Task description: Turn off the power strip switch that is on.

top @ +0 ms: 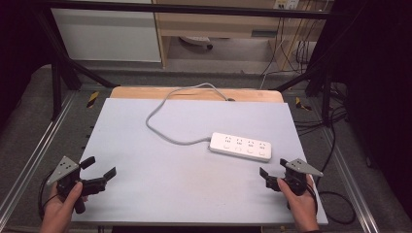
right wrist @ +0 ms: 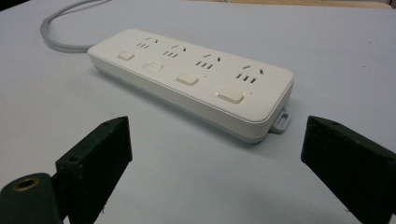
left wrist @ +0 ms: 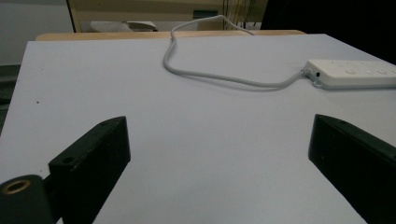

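The white power strip (top: pixel 240 146) lies flat right of the grey table's (top: pixel 145 194) centre, long axis running left-right, cord (top: pixel 165 104) looping off the far edge, probably. Broad bare board surrounds it. Right gripper (top: pixel 272 175) near its right end, jaws apart, empty; left gripper (top: pixel 102 171) well apart, likewise spread.

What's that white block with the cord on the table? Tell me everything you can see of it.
It is a white power strip, seemingly smooth plastic, lying flat on the pale table, face up. Its top carries four socket groups, each with a square button in front, and a small mounting tab sticks out at one end. A grey cord leaves the other end, curves across the table and drops over the far edge. Nothing is plugged in, and nothing but the table touches it.
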